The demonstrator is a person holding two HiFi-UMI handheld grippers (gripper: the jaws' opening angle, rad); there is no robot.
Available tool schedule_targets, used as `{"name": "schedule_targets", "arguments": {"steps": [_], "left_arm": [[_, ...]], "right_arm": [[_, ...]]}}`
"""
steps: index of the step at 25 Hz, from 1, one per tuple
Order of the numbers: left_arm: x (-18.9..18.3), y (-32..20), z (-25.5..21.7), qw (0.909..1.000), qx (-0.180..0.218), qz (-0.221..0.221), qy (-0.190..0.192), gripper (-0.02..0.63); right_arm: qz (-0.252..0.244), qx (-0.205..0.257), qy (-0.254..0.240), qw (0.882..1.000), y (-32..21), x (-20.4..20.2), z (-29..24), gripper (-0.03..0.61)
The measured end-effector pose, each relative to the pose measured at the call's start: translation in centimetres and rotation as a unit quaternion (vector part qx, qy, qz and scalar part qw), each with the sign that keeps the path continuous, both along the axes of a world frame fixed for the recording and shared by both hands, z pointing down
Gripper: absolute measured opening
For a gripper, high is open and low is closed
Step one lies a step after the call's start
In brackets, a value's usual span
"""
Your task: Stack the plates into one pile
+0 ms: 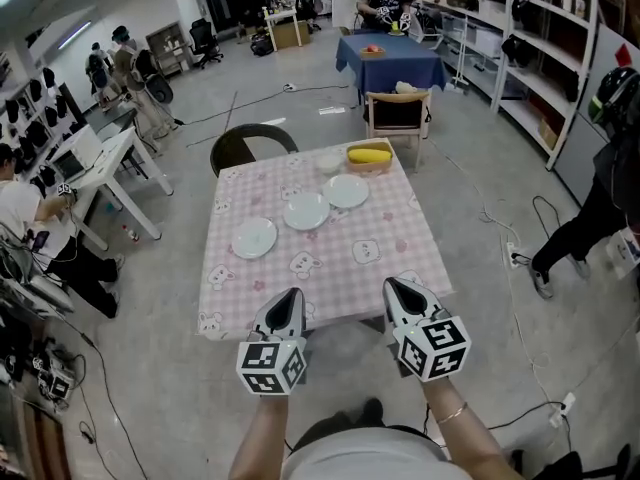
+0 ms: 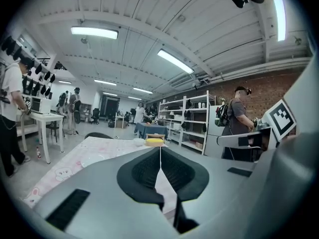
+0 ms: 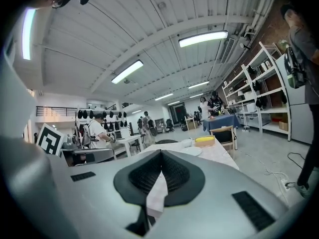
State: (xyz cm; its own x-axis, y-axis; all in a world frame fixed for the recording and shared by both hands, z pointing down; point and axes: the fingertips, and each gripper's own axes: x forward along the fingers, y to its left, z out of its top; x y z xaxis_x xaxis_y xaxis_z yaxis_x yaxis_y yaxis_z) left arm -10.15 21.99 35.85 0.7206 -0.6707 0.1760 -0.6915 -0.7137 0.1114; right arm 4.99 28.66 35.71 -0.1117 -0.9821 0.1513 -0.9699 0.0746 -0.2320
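At the near edge of the table [image 1: 385, 258], the left gripper [image 1: 290, 296] and right gripper [image 1: 393, 286] hover clenched and empty. Three white plates [image 1: 306, 211] lie unstacked in a diagonal row from near the left edge toward the far right corner. They look stiff, smooth and breakable; pinching a raised rim seems the safest hold.

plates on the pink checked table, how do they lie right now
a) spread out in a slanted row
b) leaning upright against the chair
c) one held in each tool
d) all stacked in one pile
a: in the head view the left plate, the middle plate and the right plate lie flat in a slanted row on the table, not gathered into a pile.
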Motion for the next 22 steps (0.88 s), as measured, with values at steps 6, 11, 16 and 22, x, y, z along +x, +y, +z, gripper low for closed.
{"name": "schedule_targets", "arguments": {"steps": [6, 11, 16, 22], "left_arm": [[1.0, 0.2, -0.1, 0.9999, 0.003, -0.008, 0.008, 0.083], [1.5, -0.8, 0.3, 0.9999, 0.001, -0.013, 0.005, 0.13], [2.5, -2.4, 0.9, 0.9999, -0.008, -0.012, -0.002, 0.135], [4.2, -6.8, 2.1, 0.9998, -0.016, 0.005, -0.006, 0.135]], "right_arm": [[-0.013, 0.0, -0.008, 1.0, 0.2, 0.8, 0.2, 0.006], [-0.008, 0.0, -0.019, 1.0, -0.8, 1.9, 0.7, 0.006], [0.002, 0.0, -0.029, 1.0, -2.4, 3.4, 1.0, 0.007], [0.012, -0.017, -0.031, 0.999, -6.6, 4.6, 2.4, 0.035]]}}
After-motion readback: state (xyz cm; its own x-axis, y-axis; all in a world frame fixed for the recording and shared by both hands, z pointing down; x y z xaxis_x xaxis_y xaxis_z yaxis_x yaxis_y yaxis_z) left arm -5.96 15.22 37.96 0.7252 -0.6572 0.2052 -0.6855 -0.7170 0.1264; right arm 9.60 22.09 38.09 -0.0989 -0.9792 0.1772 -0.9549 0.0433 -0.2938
